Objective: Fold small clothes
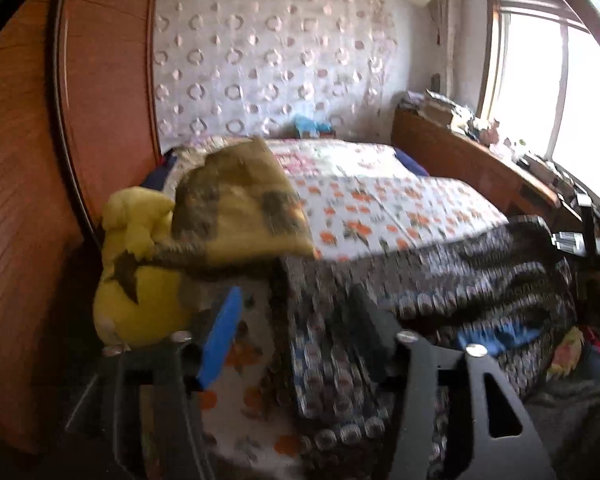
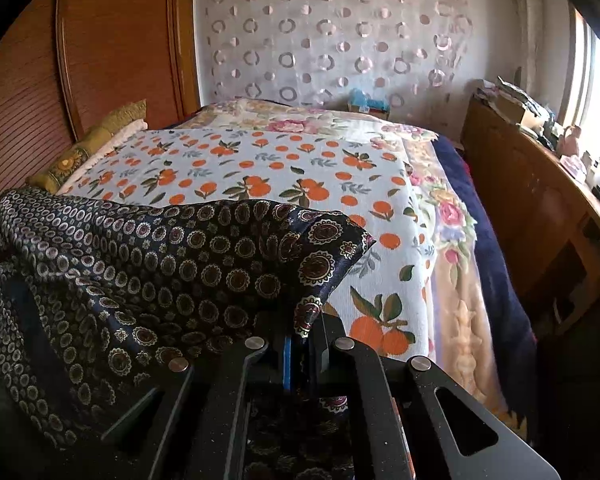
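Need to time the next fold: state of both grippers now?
Left gripper: open, holding nothing.
Right gripper: closed on the dark, shiny medallion-print garment.

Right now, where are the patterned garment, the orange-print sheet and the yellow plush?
Patterned garment (image 2: pixel 160 264): right wrist view, its draped middle.
Orange-print sheet (image 2: pixel 260 160): right wrist view, flat centre.
Yellow plush (image 1: pixel 136 280): left wrist view, its body.

My left gripper (image 1: pixel 296 332) stands with its jaws apart over the dark patterned garment (image 1: pixel 420 300) (blurred here) on the orange-print bedsheet (image 1: pixel 380 204), a yellow plush toy (image 1: pixel 136 276) beside it.
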`<state>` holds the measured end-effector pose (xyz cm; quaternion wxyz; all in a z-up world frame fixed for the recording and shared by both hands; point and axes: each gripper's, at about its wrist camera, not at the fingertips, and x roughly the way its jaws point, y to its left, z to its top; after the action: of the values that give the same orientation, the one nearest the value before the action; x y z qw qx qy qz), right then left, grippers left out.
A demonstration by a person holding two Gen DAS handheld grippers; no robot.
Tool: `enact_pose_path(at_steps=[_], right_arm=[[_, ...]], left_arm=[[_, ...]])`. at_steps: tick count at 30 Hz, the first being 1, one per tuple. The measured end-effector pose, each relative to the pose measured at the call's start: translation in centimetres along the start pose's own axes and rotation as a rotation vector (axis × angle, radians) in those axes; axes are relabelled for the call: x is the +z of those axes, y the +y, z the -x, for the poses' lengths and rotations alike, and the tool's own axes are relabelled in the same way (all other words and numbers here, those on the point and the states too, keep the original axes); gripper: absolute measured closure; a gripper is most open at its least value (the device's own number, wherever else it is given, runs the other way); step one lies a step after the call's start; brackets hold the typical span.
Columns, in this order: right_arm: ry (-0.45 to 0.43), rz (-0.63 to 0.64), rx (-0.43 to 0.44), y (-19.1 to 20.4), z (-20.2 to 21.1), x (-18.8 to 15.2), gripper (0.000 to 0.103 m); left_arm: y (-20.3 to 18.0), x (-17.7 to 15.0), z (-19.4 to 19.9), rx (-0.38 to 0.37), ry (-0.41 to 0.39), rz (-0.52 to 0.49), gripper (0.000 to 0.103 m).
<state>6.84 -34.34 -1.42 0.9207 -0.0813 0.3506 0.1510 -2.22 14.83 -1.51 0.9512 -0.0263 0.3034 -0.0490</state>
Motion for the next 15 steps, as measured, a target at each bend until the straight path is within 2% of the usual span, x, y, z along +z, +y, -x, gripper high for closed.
enact_pose_path(at_steps=[3,5,9,15], right_arm=[[0.012,0.003,-0.006,0.0,-0.4,-0.1,0.098],[0.019,0.007,-0.009,0.0,-0.5,-0.5,0.098],[0.032,0.005,-0.015,0.0,-0.8,-0.4,0.098],[0.048,0.003,-0.01,-0.4,-1.3,-0.7,0.097]], left_arm=[[1.2,1.7,-1.8,-0.015,-0.018,0.041,0.041],[1.9,2.5,-3.5,-0.002,-0.001,0.059,0.041],[2.3,2.9,-7.8,0.002,0.074,0.076,0.041],[1.1,0.8,-11.9,-0.001,0.199,0.037,0.041]])
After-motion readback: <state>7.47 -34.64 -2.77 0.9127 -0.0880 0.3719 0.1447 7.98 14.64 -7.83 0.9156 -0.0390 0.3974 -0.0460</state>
